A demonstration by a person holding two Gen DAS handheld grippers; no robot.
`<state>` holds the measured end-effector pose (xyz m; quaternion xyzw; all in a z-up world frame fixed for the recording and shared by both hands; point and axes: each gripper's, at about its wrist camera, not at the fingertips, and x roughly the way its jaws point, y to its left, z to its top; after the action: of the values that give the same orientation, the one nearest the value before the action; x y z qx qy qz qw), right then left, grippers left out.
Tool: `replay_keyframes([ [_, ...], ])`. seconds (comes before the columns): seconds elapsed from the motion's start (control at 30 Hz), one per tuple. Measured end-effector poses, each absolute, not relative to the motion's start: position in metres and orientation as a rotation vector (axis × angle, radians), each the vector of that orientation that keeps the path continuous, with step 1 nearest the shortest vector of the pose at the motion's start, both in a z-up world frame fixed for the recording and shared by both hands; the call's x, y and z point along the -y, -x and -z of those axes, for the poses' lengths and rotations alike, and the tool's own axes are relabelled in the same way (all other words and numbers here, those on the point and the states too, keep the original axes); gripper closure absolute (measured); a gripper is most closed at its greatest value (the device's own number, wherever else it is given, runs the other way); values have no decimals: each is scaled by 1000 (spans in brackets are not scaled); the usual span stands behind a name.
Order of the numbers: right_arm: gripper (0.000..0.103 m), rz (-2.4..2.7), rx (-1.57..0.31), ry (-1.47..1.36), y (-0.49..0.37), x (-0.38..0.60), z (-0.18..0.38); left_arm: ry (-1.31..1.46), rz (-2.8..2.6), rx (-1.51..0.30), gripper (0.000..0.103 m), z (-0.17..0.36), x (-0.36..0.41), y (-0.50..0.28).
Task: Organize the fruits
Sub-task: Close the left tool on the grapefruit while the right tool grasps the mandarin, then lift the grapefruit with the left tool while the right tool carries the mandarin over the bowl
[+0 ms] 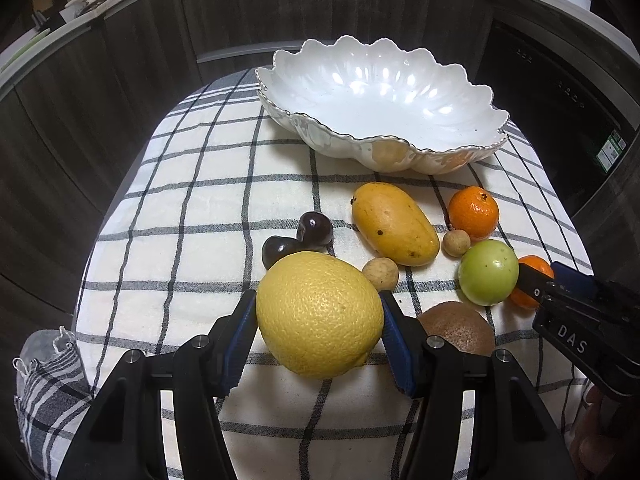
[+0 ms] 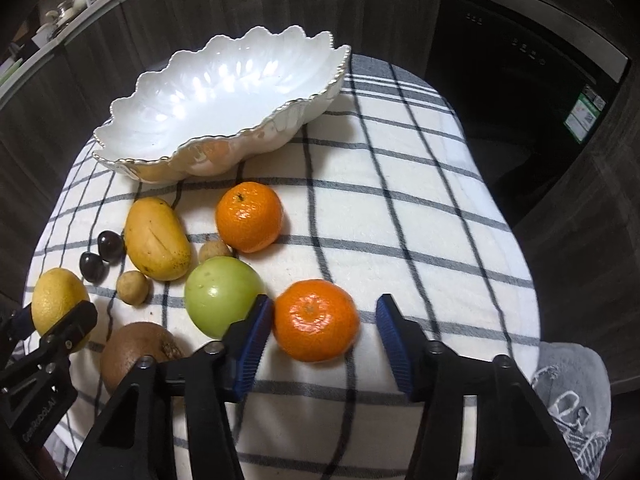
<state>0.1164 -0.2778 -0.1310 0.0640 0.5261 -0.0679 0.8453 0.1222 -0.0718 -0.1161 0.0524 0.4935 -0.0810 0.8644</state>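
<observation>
A white scalloped bowl (image 1: 380, 96) (image 2: 224, 96) stands empty at the back of the checked cloth. My left gripper (image 1: 318, 316) is shut on a big yellow citrus (image 1: 320, 314), which also shows in the right wrist view (image 2: 56, 300). My right gripper (image 2: 324, 320) is open around a near orange (image 2: 316, 320), the left pad close to it and the right pad apart. In front of the bowl lie a mango (image 1: 394, 230) (image 2: 156, 238), a second orange (image 1: 474, 212) (image 2: 248, 216), a green apple (image 1: 488, 278) (image 2: 222, 296), a kiwi (image 1: 460, 328) (image 2: 132, 348), two dark plums (image 1: 314, 230) and two small brown fruits (image 1: 380, 274).
The checked cloth (image 2: 400, 220) covers a small table with dark cabinets behind. A dark appliance (image 2: 520, 100) stands to the right. A grey cloth (image 2: 572, 392) hangs at the table's near right corner.
</observation>
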Motion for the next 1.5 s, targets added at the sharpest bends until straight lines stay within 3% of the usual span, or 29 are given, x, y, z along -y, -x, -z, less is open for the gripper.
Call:
replay_keyframes([
  [0.77,57,97,-1087,-130,-120,276,142,-124,148,-981,45,105,70,-117],
  [1.5,57,68,-898,-105,-113,263,52,-57,162,-851,45,49,59,-123],
])
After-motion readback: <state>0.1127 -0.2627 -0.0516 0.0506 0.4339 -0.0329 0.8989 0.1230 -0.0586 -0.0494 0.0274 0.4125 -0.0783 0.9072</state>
